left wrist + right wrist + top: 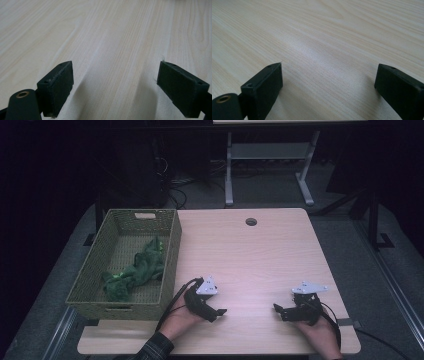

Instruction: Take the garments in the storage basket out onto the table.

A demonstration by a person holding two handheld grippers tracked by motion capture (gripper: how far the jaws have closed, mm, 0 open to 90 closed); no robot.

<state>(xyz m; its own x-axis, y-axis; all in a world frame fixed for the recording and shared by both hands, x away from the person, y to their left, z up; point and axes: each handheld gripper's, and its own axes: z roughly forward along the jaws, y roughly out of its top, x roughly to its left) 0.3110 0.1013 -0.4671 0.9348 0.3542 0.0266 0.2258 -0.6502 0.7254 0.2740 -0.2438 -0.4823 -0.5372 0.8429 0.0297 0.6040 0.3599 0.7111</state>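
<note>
Your two grippers rest low over the near part of the table, to the right of the woven basket and pointing toward each other. The left gripper sits just beside the basket's near right corner, in your left hand; its jaws stand wide apart, and in the left gripper view there is nothing between them but bare wood grain. The right gripper is well apart from the basket, toward the table's right edge, held in your right hand; its jaws are spread as well, over plain tabletop.

Farther back, the green cloth lies crumpled inside the basket, stretched from its near left corner toward the middle, with none of it hanging over the rim.

Judging from this, the putting-away looks finished: the cloth is in, neither gripper holds or touches anything, and no other loose item lies on the wood beside the basket. Beyond it, the only feature is the round cable hole near the table's far edge. If anything is left for you, it is only to stay clear.
</note>
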